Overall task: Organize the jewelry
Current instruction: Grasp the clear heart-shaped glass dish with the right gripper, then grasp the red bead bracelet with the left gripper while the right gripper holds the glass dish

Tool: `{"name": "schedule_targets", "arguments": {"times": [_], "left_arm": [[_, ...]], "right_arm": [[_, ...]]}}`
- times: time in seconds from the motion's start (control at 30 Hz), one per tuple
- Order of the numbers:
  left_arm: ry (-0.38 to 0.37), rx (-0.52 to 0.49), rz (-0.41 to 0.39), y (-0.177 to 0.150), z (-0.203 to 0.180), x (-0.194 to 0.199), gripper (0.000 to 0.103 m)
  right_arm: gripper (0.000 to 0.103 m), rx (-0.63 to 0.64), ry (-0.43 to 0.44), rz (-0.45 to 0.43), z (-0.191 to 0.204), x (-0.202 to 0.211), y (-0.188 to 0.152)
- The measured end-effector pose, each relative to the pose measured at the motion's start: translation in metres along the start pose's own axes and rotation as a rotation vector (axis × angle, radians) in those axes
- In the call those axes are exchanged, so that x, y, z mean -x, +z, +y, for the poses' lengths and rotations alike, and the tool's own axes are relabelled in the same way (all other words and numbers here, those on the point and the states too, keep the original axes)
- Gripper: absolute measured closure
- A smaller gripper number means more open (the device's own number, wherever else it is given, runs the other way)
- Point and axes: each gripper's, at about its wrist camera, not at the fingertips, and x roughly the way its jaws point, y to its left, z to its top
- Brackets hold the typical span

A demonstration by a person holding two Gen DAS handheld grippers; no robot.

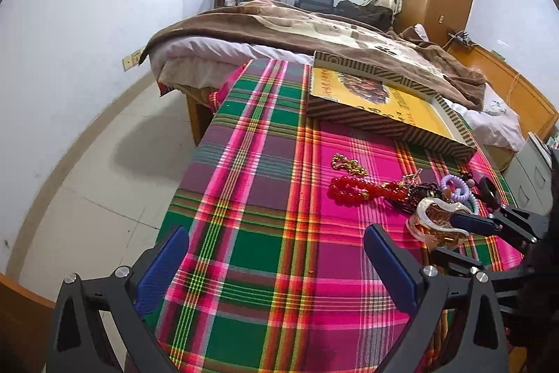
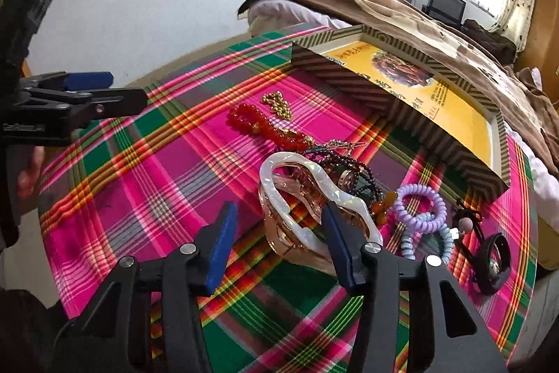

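Observation:
A pile of jewelry lies on the plaid cloth: a gold chain point(image 2: 276, 105), a red bead bracelet point(image 2: 260, 124), dark bead strands point(image 2: 353, 168), purple and blue spiral hair ties point(image 2: 421, 203), a black ring piece point(image 2: 494, 259) and a large pearly hair claw point(image 2: 314, 198). My right gripper point(image 2: 279, 212) is open, its right finger against the claw, its left finger clear of it. My left gripper point(image 1: 276, 245) is open and empty above bare cloth, left of the pile. The claw point(image 1: 436, 219) and red bracelet point(image 1: 353, 189) also show in the left wrist view.
A shallow striped box with a yellow inside point(image 2: 454, 114) stands behind the jewelry; it also shows in the left wrist view point(image 1: 391, 124). A bed with a brown blanket point(image 1: 279, 23) adjoins the table's far edge. The floor point(image 1: 104, 163) drops off on the left.

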Motion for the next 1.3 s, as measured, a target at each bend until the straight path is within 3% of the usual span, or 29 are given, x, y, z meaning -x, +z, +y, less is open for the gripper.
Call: {"name": "schedule_targets", "arguments": {"times": [0.07,0.13,0.2,0.33,0.57,0.73,0.93,1.3], "left_arm": [[-0.012,-0.002,0.003,0.0,-0.001,-0.001,0.001],[-0.021,-0.001,0.013,-0.001,-0.001,-0.003,0.001],[-0.032,0.007,0.016,-0.003,-0.001,-0.003,0.001],[-0.069,0.011,0.024,-0.003,-0.001,-0.006,0.001],[-0.126,-0.047,0.045,0.003,-0.013,-0.017,0.001],[-0.116,-0.13,0.075,0.009,-0.032,-0.034,0.001],[-0.136,-0.284,0.06,0.02,-0.06,-0.051,0.001],[-0.152,-0.455,0.067,0.037,-0.076,-0.086,0.003]], "right_arm": [[0.056,0.004,-0.007,0.001,0.0,-0.001,0.0],[0.075,0.002,-0.03,0.001,-0.001,-0.003,0.001],[0.084,-0.022,0.018,-0.005,-0.004,0.0,0.0],[0.09,-0.043,0.004,-0.026,-0.008,0.004,-0.001],[0.091,-0.136,-0.007,-0.1,-0.026,0.029,-0.007],[0.091,-0.207,-0.04,-0.148,-0.045,0.05,-0.011],[0.091,-0.26,-0.063,-0.15,-0.059,0.055,-0.016],[0.091,-0.304,-0.061,-0.155,-0.07,0.055,-0.022]]}}
